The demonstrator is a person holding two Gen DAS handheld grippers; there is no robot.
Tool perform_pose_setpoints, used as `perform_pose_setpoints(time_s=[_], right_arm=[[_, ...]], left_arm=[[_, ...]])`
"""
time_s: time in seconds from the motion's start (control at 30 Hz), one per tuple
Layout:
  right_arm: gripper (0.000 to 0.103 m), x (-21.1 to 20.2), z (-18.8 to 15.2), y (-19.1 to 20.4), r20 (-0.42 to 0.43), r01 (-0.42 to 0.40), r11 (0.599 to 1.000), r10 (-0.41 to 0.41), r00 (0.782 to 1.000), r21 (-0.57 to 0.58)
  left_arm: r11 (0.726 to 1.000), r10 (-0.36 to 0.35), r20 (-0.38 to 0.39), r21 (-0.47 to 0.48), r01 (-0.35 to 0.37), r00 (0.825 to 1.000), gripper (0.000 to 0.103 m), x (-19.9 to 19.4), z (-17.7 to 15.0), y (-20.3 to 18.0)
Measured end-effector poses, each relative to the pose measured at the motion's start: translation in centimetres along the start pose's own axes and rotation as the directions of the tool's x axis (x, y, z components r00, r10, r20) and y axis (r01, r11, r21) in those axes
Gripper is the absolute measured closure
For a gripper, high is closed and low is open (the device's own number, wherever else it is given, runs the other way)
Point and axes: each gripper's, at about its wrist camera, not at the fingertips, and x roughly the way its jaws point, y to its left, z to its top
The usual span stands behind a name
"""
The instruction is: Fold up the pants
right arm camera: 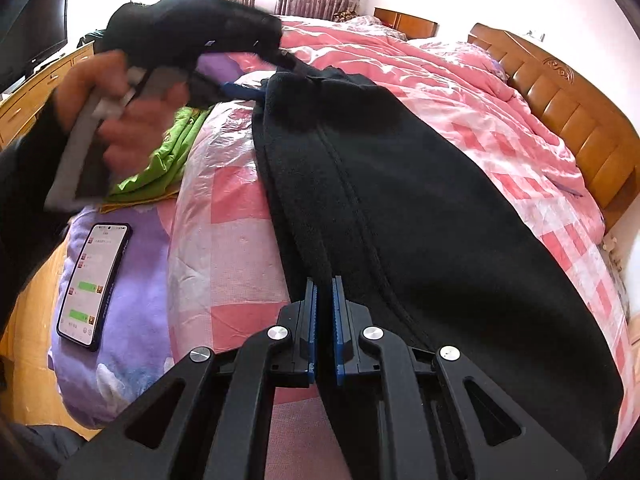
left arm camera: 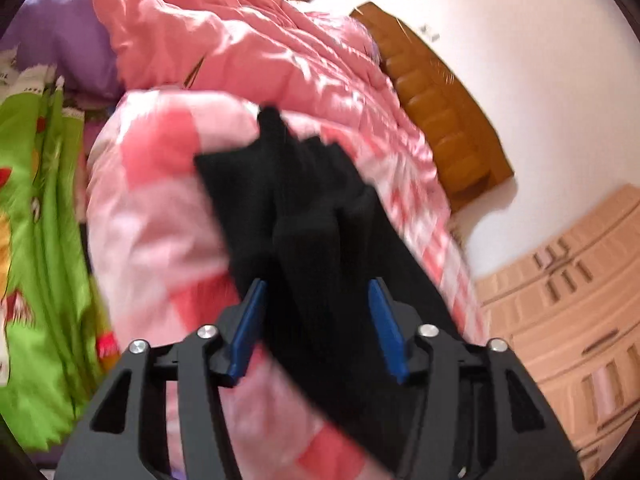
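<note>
Black pants (right arm camera: pixel 400 200) lie lengthwise on a pink checked quilt (right arm camera: pixel 232 240), folded along the leg seam. My right gripper (right arm camera: pixel 324 280) is shut on the near end of the pants, its blue pads pinching the fabric beside the seam. In the left wrist view the far end of the pants (left arm camera: pixel 312 208) bunches up between the blue pads of my left gripper (left arm camera: pixel 318 284); the pads stand well apart and do not squeeze the cloth. The right wrist view shows a hand (right arm camera: pixel 120 120) holding the left gripper (right arm camera: pixel 244 90) at that far end.
A phone (right arm camera: pixel 94 284) with its screen lit lies on a purple cover (right arm camera: pixel 136 320) left of the quilt. Green cloth (right arm camera: pixel 168 152) sits behind it. A wooden headboard (right arm camera: pixel 580 120) runs along the right, with a pink duvet (left arm camera: pixel 240 48) beyond the pants and a wardrobe (left arm camera: pixel 580 300).
</note>
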Motion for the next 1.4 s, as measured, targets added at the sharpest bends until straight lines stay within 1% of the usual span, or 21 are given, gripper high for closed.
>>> perform_pose_setpoints(time_s=[0.07, 0.1, 0.17, 0.33, 0.4, 0.47, 0.5, 0.57, 0.6, 0.63, 0.67, 0.7, 0.73, 0.8, 0.83, 0.93, 1.03, 1.1, 1.17, 1.3, 1.4], right_arm=[[0.094, 0.0, 0.0, 0.0, 0.002, -0.002, 1.000, 0.002, 1.000, 0.005], [0.094, 0.0, 0.0, -0.1, 0.004, -0.003, 1.000, 0.003, 1.000, 0.007], [0.094, -0.4, 0.1, -0.2, 0.015, -0.003, 1.000, 0.003, 1.000, 0.008], [0.094, -2.5, 0.2, -0.3, 0.048, -0.027, 1.000, 0.026, 0.998, 0.013], [0.094, -1.5, -0.1, -0.2, 0.017, -0.022, 1.000, 0.021, 1.000, 0.008], [0.093, -0.1, -0.6, -0.2, -0.001, -0.025, 0.999, 0.025, 1.000, 0.022], [0.087, -0.1, -0.7, -0.2, 0.018, -0.034, 0.999, 0.034, 0.999, 0.030], [0.055, -0.5, -0.7, 0.1, 0.025, -0.112, 0.993, 0.111, 0.994, 0.033], [0.023, -0.9, -0.6, 0.4, 0.027, -0.150, 0.988, 0.149, 0.988, 0.026], [0.012, -1.5, -0.6, 0.7, 0.033, -0.133, 0.991, 0.132, 0.991, 0.018], [0.012, -2.9, -0.7, 1.1, 0.061, -0.100, 0.995, 0.100, 0.993, 0.001], [0.012, -4.0, -0.9, 1.0, 0.084, -0.099, 0.995, 0.099, 0.991, -0.005], [0.013, -5.7, -1.3, 0.6, 0.116, -0.106, 0.994, 0.105, 0.988, 0.002], [0.013, -8.9, -3.0, -0.8, 0.165, -0.063, 0.997, 0.057, 0.985, 0.034], [0.013, -10.3, -4.1, -1.7, 0.176, -0.027, 0.998, 0.018, 0.984, 0.048], [0.025, -13.5, -8.9, -4.2, 0.164, 0.060, 0.994, -0.074, 0.984, 0.090], [0.041, -14.7, -13.9, -5.8, 0.099, 0.082, 0.986, -0.097, 0.990, 0.144], [0.047, -14.9, -16.0, -6.4, 0.078, 0.061, 0.981, -0.076, 0.994, 0.184], [0.049, -15.0, -16.7, -6.4, 0.082, 0.055, 0.982, -0.071, 0.994, 0.181], [0.050, -14.1, -16.4, -6.3, 0.106, -0.011, 0.984, -0.007, 0.994, 0.176], [0.052, -12.6, -16.4, -6.2, 0.068, -0.007, 0.989, -0.003, 0.998, 0.145]], left_arm=[[1.000, -0.017, 0.007, -0.016, 0.017, 1.000, 0.059, 0.3, 1.1, 0.1], [1.000, 0.016, 0.018, -0.003, -0.015, 1.000, 0.088, 0.6, 1.5, -0.1], [1.000, 0.026, 0.014, 0.004, -0.026, 1.000, 0.089, 0.8, 1.9, -0.2], [0.981, 0.078, 0.144, 0.165, -0.101, 0.986, 0.090, -2.6, 0.0, -3.2], [0.977, 0.129, 0.125, 0.153, -0.148, 0.984, 0.090, -1.9, -0.1, -2.4], [0.986, 0.104, 0.049, 0.122, -0.109, 0.993, 0.088, 0.1, 0.0, -0.3], [0.988, 0.089, 0.040, 0.126, -0.094, 0.995, 0.086, 0.5, 0.1, 0.2], [0.989, 0.059, 0.041, 0.136, -0.064, 0.997, 0.083, 0.9, 0.5, 0.8], [0.989, 0.053, 0.037, 0.136, -0.057, 0.998, 0.080, 0.7, 0.5, 0.8], [0.988, 0.060, 0.044, 0.141, -0.066, 0.997, 0.075, 0.4, 0.5, 0.6], [0.983, 0.094, 0.066, 0.150, -0.103, 0.993, 0.059, -0.2, 0.3, 0.2], [0.970, 0.158, 0.124, 0.164, -0.177, 0.980, 0.051, -1.3, 0.0, -0.5], [0.955, 0.199, 0.194, 0.180, -0.235, 0.960, 0.050, -2.6, -0.6, -1.4], [0.934, 0.190, 0.288, 0.241, -0.263, 0.939, 0.041, -5.4, -2.3, -3.7], [0.928, 0.166, 0.290, 0.278, -0.249, 0.942, 0.038, -6.3, -3.4, -5.0], [0.889, 0.073, 0.166, 0.436, -0.139, 0.983, 0.029, -6.5, -7.5, -9.2], [0.773, 0.072, 0.044, 0.629, -0.083, 0.996, 0.025, -4.4, -13.1, -13.5], [0.729, 0.089, -0.020, 0.682, -0.052, 0.996, 0.025, -2.6, -15.6, -15.1], [0.723, 0.109, -0.053, 0.690, -0.043, 0.993, 0.025, -0.9, -16.9, -15.7], [0.765, 0.112, -0.097, 0.644, -0.023, 0.989, 0.025, 0.8, -17.7, -16.4], [0.747, 0.141, -0.092, 0.664, -0.045, 0.986, 0.025, 1.2, -18.1, -16.9]])
